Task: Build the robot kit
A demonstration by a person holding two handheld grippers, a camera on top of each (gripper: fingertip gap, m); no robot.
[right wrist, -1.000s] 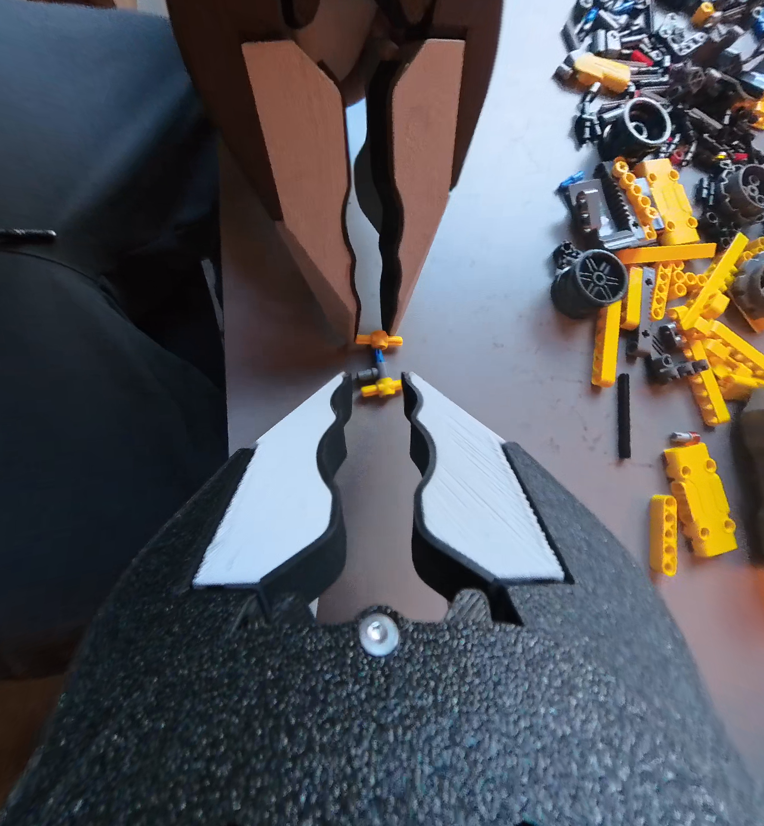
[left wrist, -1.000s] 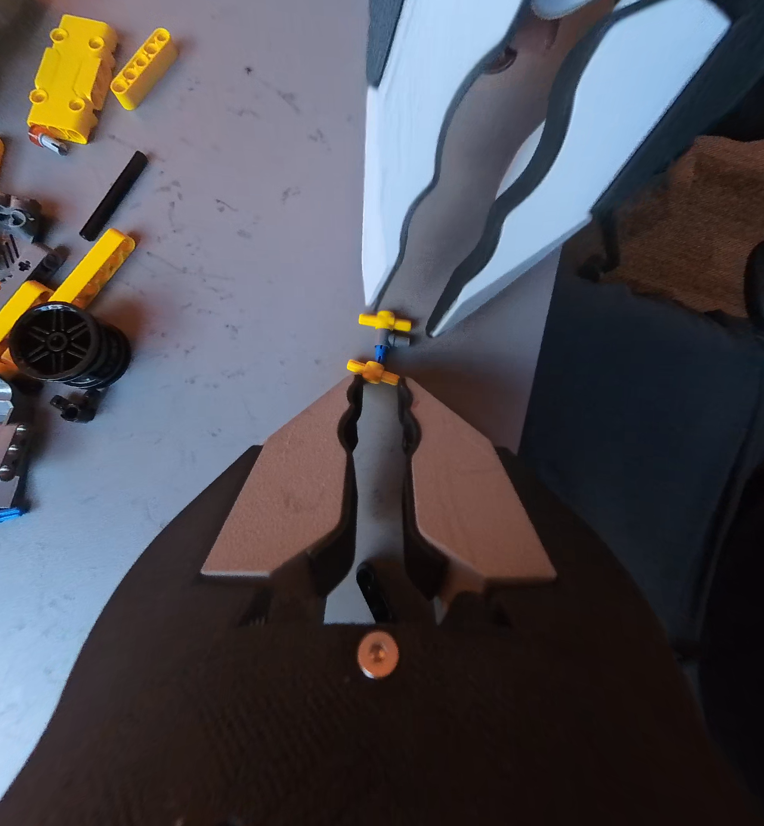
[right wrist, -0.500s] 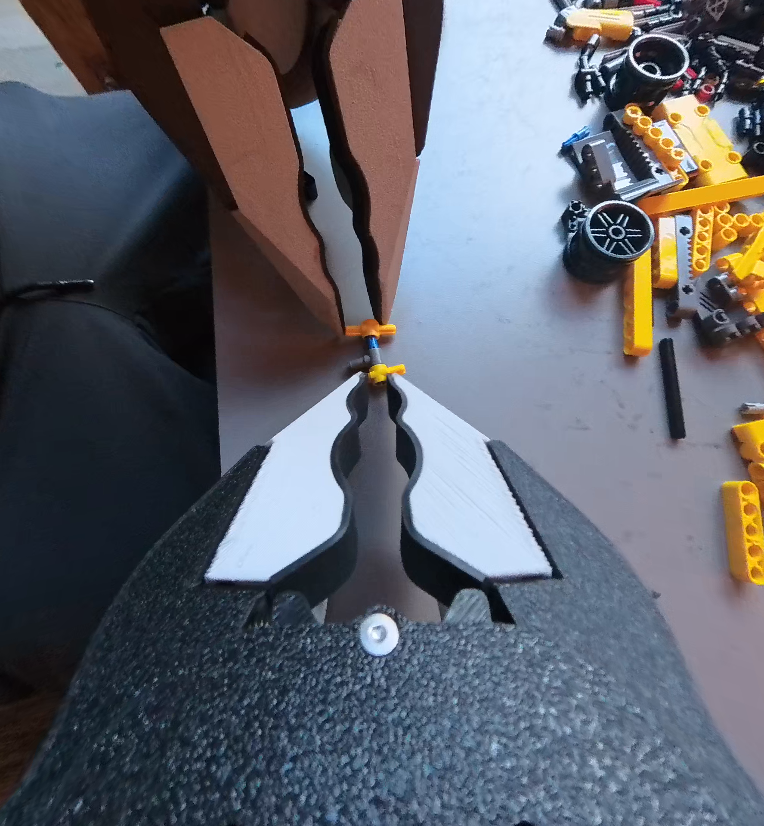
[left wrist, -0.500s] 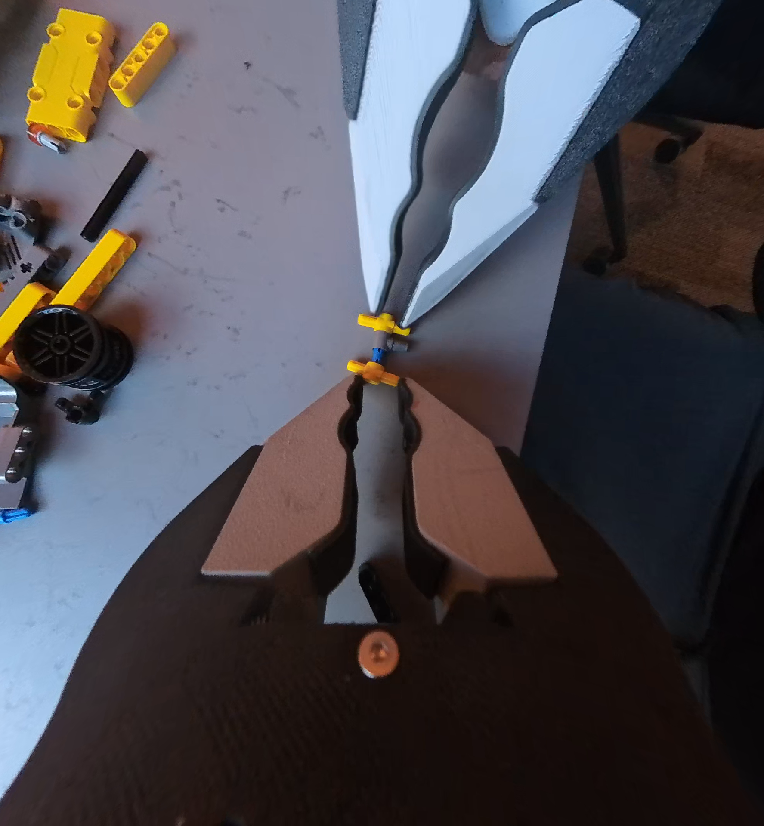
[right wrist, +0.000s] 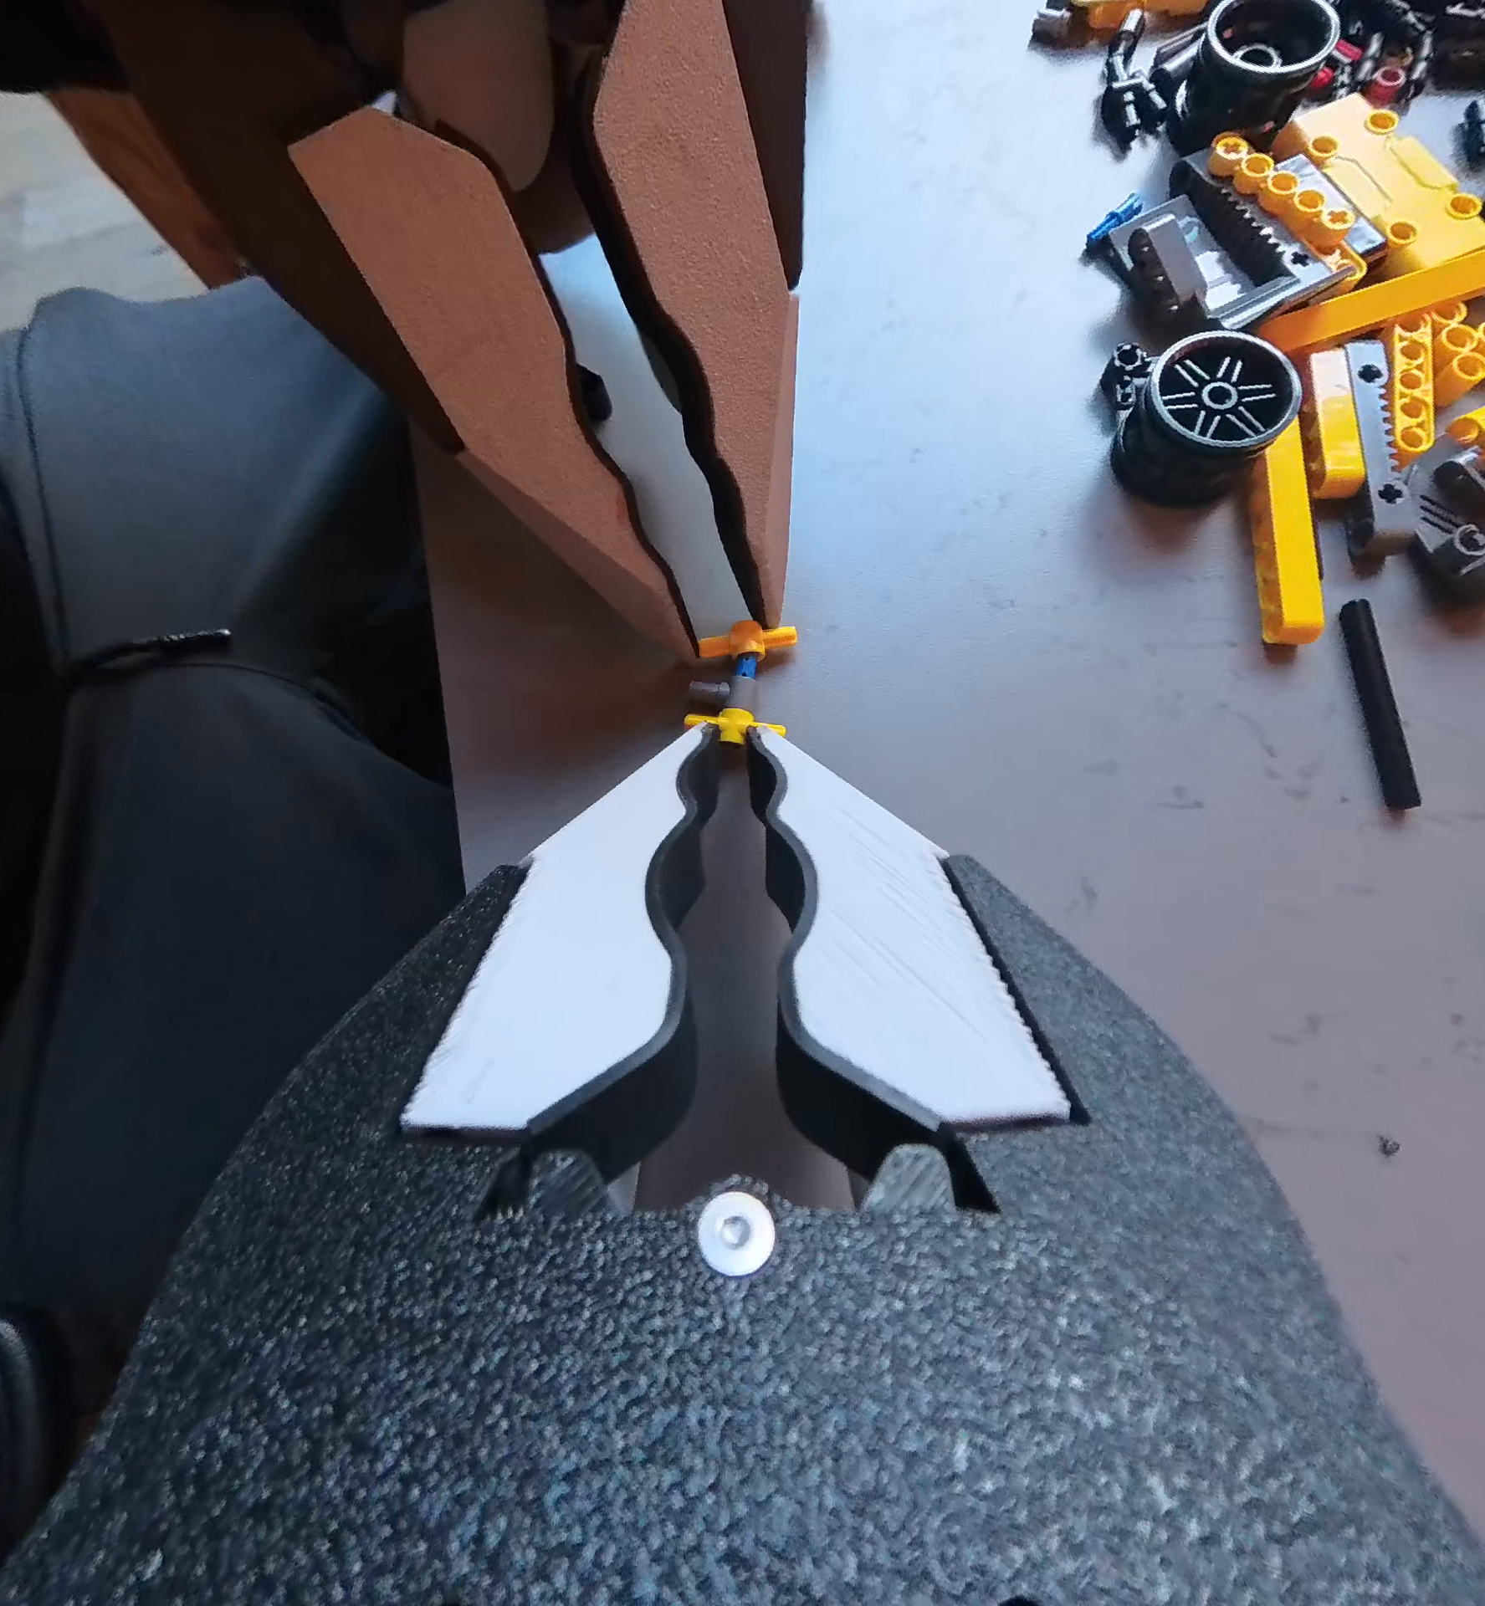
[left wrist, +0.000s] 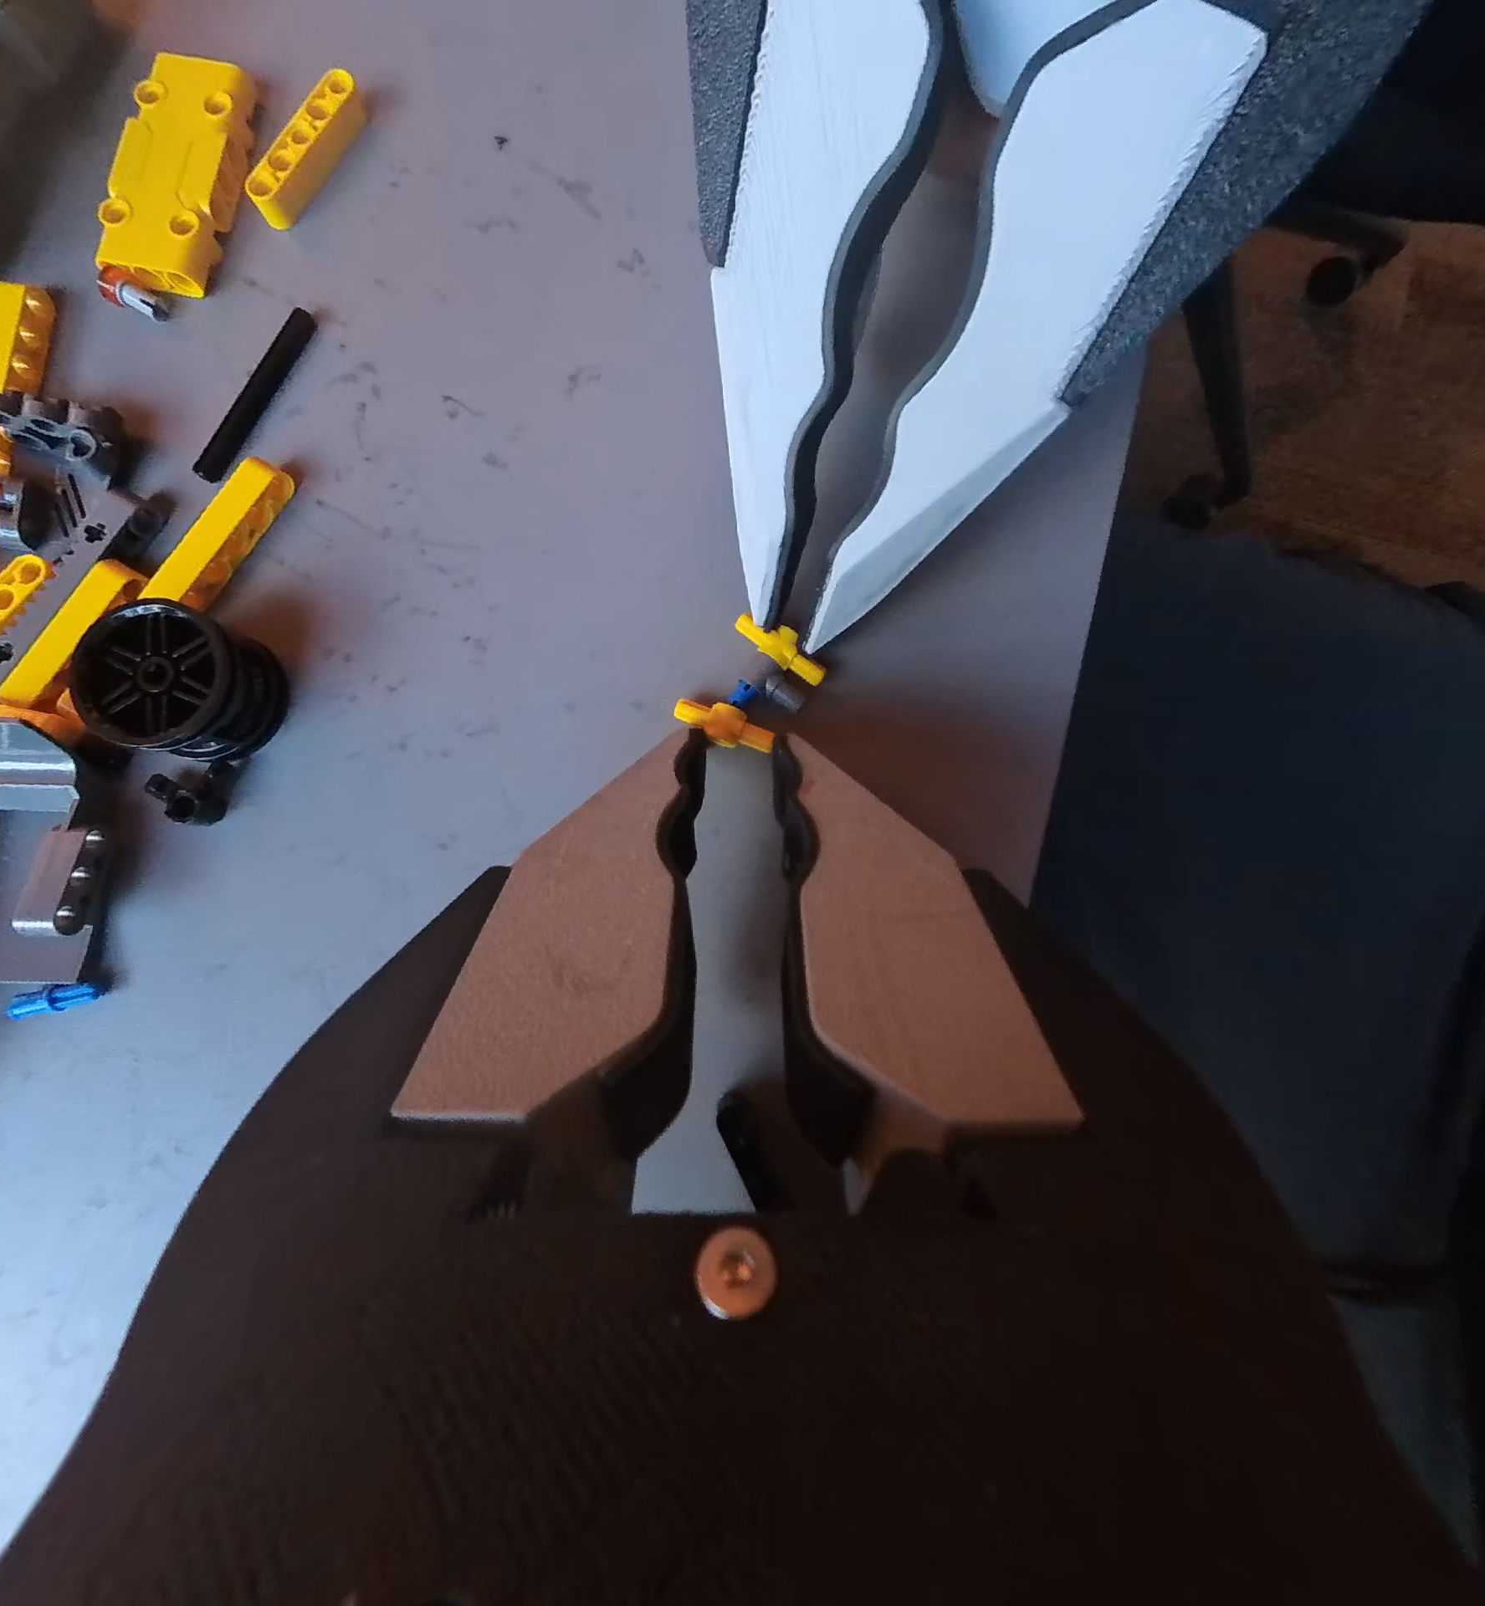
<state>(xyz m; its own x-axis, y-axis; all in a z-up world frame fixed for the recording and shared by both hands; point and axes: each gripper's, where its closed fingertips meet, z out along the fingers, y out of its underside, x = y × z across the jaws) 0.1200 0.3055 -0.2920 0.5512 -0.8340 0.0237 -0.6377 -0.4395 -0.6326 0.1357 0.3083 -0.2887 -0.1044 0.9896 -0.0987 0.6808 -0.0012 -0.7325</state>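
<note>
A small assembly hangs just above the grey table [left wrist: 504, 434], near its edge: two yellow cross connectors joined by a blue pin [left wrist: 745, 693] and a grey elbow piece [left wrist: 780, 691]. My left gripper [left wrist: 732, 739], with brown fingers, is shut on the near yellow connector [left wrist: 724, 726]. My right gripper [right wrist: 728, 732], with white fingers, is shut on the other yellow connector [right wrist: 732, 723]. The two grippers face each other tip to tip. The right gripper also shows in the left wrist view [left wrist: 791, 624], and the left gripper in the right wrist view [right wrist: 728, 633].
Loose building parts lie to one side: a black wheel [left wrist: 169, 686], a black axle [left wrist: 256, 395], a yellow block [left wrist: 174, 187], yellow beams and a grey rack piece [right wrist: 1225, 252]. A person's dark trousers [left wrist: 1286, 869] lie beyond the table edge. The tips of both grippers are at nearly the same place. Between my left fingertips and the black wheel [left wrist: 169, 686] there is roughly 11 cm. Seen from the right wrist view [right wrist: 1198, 391] as well.
My right gripper's fingers have closed from open onto the far yellow connector and come nearly in line with the left gripper. My left gripper has kept its hold.
</note>
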